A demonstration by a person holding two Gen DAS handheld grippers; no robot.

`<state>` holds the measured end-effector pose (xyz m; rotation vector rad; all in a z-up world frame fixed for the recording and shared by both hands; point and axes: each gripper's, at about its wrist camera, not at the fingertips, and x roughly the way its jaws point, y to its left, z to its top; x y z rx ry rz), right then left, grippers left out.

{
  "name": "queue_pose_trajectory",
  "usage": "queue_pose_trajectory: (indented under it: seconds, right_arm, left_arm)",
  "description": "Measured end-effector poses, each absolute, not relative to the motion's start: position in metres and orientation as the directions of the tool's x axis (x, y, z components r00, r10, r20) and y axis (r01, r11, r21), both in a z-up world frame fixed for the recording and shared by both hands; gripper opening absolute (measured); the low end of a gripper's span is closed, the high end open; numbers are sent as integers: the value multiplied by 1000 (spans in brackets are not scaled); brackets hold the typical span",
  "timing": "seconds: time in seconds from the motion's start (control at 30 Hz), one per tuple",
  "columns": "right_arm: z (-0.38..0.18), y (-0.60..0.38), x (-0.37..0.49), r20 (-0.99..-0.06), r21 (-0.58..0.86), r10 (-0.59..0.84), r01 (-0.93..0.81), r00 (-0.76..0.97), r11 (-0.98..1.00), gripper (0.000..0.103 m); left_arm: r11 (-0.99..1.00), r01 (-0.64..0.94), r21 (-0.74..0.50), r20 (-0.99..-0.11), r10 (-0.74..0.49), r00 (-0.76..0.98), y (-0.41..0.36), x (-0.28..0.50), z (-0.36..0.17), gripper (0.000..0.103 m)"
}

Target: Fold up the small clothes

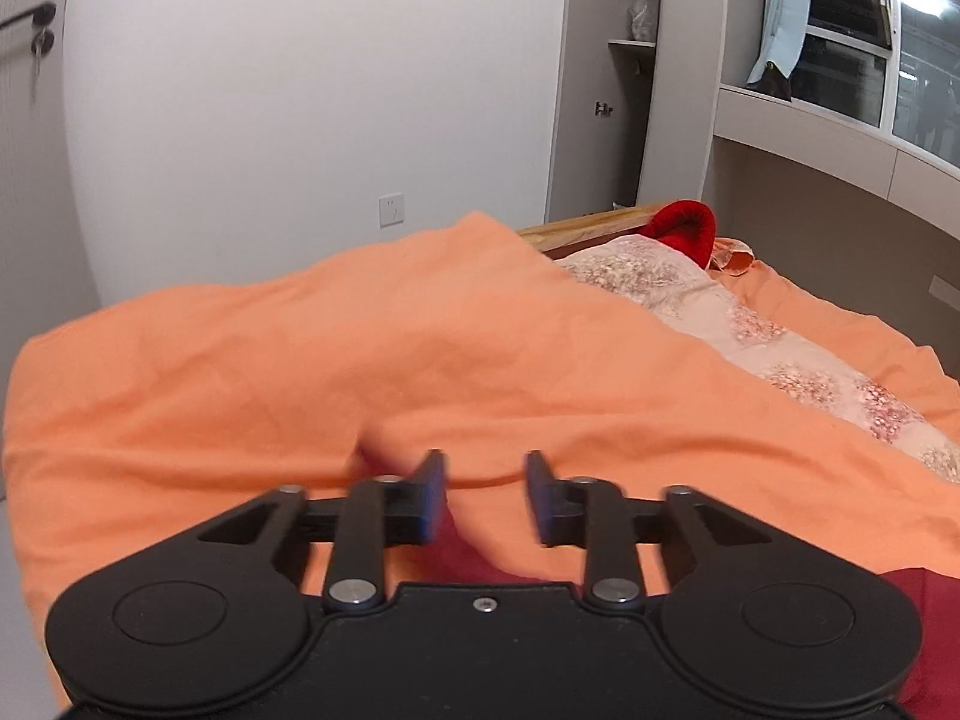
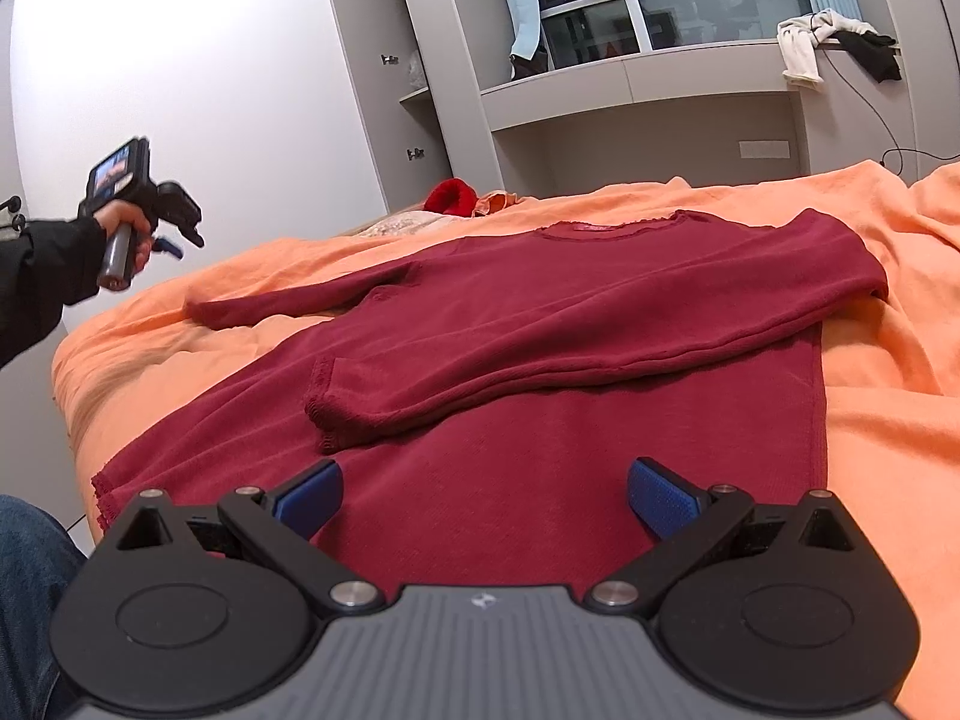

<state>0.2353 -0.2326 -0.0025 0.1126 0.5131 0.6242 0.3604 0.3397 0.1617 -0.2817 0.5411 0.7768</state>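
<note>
A dark red long-sleeved top lies flat on the orange bedcover, neckline away from me. One sleeve is folded across the body, and the other sleeve stretches out to the left. My right gripper hovers over the hem, open wide, with nothing between its blue pads. My left gripper is raised in a hand, above the bed's left edge and clear of the top. In the left wrist view the left gripper stands open and empty, with a bit of red cloth below it.
A bright red knitted item and a floral quilt lie at the head of the bed. A bunched orange duvet fills the left side. White and black clothes hang off the window ledge. A person's jeans leg is at lower left.
</note>
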Motion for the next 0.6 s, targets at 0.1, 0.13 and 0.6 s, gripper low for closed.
queue_pose_trajectory:
  seconds: [0.1,0.13,0.6]
  right_arm:
    - [-3,-234,236,-425,250,585,-531,691,810,103]
    - [-3,-234,236,-426,249,584,-532,691,810,103]
    - [-6,-236,236,-422,238,583,-536,694,810,103]
  left_arm:
    - [669,-736,-98,-561,574,597,355,345,153,60]
    - [668,-735,-113,-559,569,603,358,339,151,60]
    - [694,-700,-170,-637,465,615,389,308,62,54]
